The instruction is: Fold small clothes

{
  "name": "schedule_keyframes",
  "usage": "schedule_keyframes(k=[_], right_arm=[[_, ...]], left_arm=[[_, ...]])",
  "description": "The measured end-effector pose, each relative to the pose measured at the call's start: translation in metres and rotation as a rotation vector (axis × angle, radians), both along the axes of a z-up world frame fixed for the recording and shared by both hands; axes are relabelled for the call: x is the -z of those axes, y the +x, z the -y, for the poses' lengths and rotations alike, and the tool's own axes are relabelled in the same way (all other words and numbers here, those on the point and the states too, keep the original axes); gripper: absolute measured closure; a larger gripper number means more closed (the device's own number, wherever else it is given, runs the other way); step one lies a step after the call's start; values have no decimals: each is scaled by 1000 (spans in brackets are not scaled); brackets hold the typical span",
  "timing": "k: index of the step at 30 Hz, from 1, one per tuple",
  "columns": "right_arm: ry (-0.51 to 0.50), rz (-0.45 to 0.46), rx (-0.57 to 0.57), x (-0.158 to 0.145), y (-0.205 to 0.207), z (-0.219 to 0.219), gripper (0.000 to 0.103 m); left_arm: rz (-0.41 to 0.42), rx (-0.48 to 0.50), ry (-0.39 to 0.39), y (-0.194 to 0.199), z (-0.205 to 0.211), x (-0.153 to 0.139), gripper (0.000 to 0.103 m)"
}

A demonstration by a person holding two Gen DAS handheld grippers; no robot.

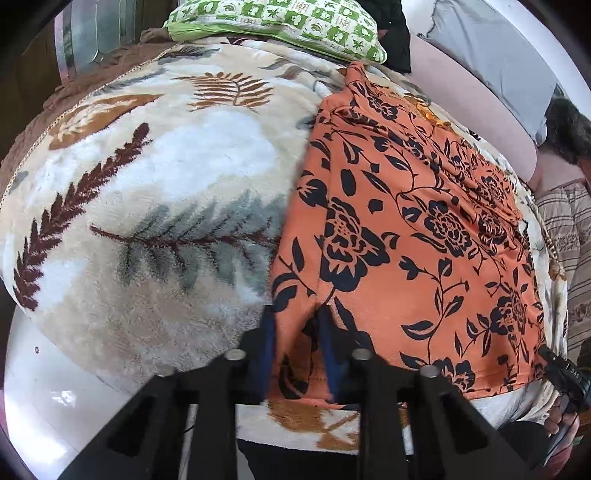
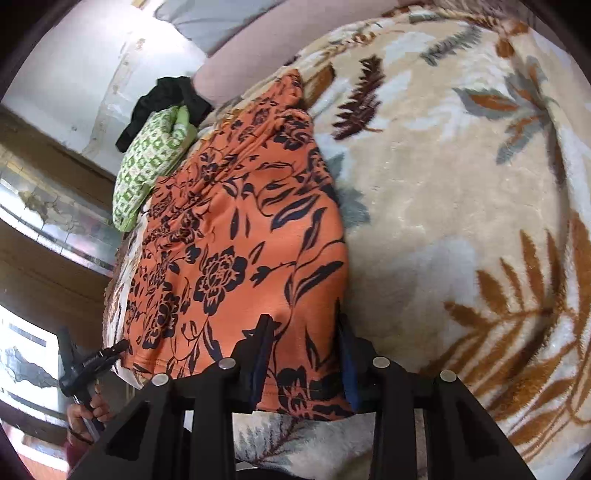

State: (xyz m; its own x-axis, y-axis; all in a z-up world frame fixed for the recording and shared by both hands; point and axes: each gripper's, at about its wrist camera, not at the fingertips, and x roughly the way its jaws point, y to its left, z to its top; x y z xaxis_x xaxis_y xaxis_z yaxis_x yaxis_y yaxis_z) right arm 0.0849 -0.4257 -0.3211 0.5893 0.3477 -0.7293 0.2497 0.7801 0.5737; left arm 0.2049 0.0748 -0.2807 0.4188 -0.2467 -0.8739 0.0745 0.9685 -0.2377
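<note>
An orange garment with a black flower print [image 1: 406, 229] lies flat on a leaf-patterned blanket [image 1: 166, 177]. In the left wrist view my left gripper [image 1: 297, 325] has its blue-padded fingers around the garment's near left corner, the cloth bunched between them. In the right wrist view the garment [image 2: 236, 251] stretches away, and my right gripper [image 2: 304, 332] straddles its near right corner with cloth between the fingers. The right gripper's tip also shows in the left wrist view [image 1: 550, 356], and the left gripper shows in the right wrist view [image 2: 110, 350].
A green-and-white patterned pillow [image 1: 280, 26] and a dark cloth [image 2: 166, 99] lie at the far end of the bed. The blanket [image 2: 461, 221] spreads wide on either side of the garment. The bed's near edge runs just under the grippers.
</note>
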Motion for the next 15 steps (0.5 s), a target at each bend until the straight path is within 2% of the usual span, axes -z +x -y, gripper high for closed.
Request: schedule_keyframes(k=[1, 2, 3, 6, 8, 10, 11, 14, 15], right_arm=[[-16, -2, -1, 0, 0, -2, 71], [-28, -3, -2, -1, 0, -3, 82], [-33, 0, -8, -2, 0, -5, 89], [-35, 16, -13, -7, -1, -6, 91], [-38, 2, -10, -7, -2, -5, 90], [-20, -24, 2, -3, -1, -3, 89], [2, -34, 13, -1, 0, -1, 89], [34, -39, 20, 0, 3, 1, 88], [29, -38, 14, 0, 3, -1, 87]], left_arm=[[-4, 5, -20, -1, 0, -1, 92], [-4, 6, -46, -2, -1, -2, 92], [-2, 8, -52, -3, 0, -3, 92], [-10, 7, -7, -1, 4, -1, 91], [-28, 16, -22, 1, 5, 2, 82], [-32, 39, -58, 1, 7, 0, 61], [-32, 52, -67, 1, 9, 0, 59], [-25, 68, -44, 2, 15, 0, 59], [-16, 70, -48, 2, 16, 0, 74]])
